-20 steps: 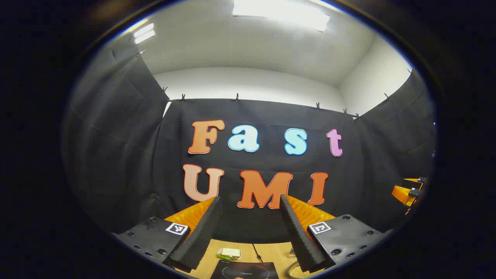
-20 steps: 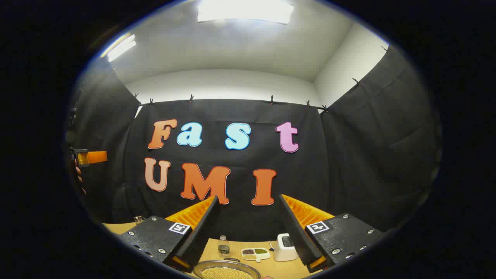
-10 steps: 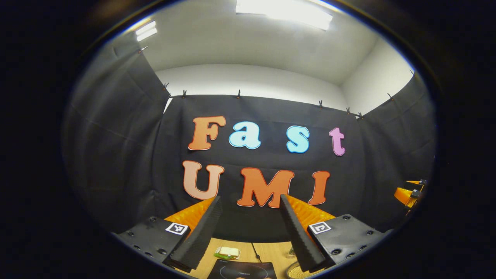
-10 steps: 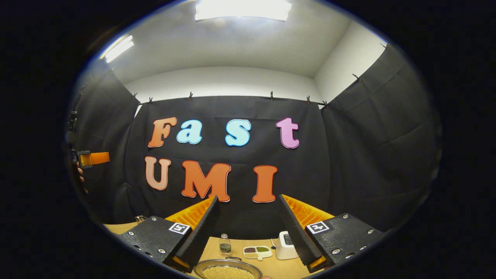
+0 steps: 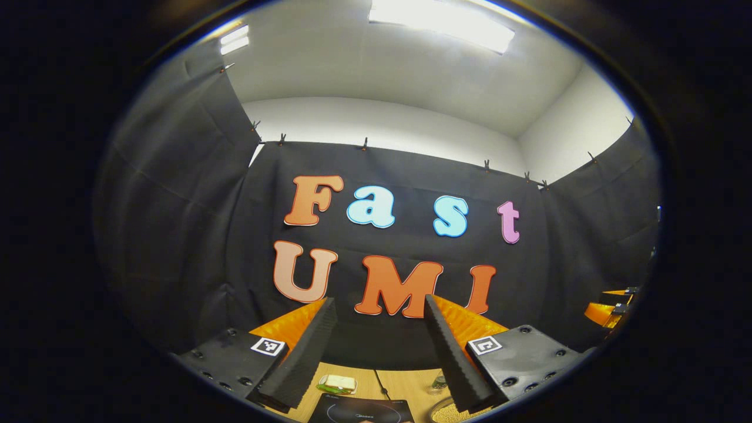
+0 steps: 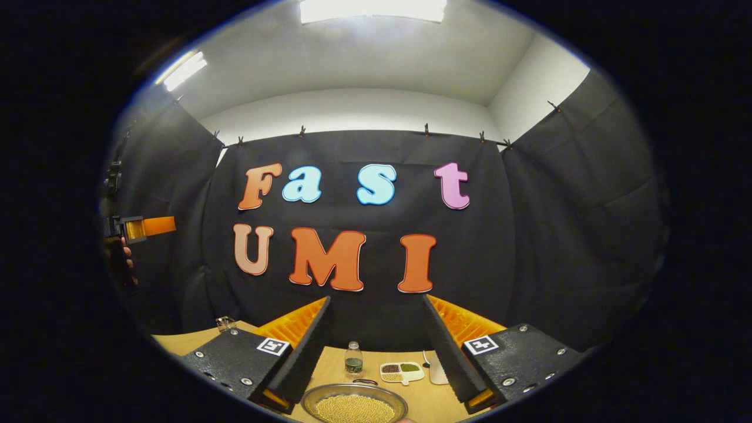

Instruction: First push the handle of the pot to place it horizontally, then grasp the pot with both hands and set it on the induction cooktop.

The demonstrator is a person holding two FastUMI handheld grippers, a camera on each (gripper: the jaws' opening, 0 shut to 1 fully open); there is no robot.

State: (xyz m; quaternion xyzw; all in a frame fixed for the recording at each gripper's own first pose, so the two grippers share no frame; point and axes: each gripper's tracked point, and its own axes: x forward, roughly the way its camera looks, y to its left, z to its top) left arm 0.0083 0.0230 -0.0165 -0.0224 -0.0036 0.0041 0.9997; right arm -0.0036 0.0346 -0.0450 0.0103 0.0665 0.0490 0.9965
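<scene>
Wooden desk [image 6: 182,341] carries the bean-filled pot [image 6: 354,406], now fuller in the right gripper view as the right gripper [image 6: 376,352] tips down, jaws apart; left gripper [image 5: 379,352], also open, overlooks the induction cooktop [image 5: 358,411]. Approach beginning.

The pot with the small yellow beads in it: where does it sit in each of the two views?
Left gripper view: pot at the bottom edge, right of centre, mostly cut off.
Right gripper view: pot at bottom centre, its far rim clear.
Shared landmark: the wooden table it stands on.
</scene>
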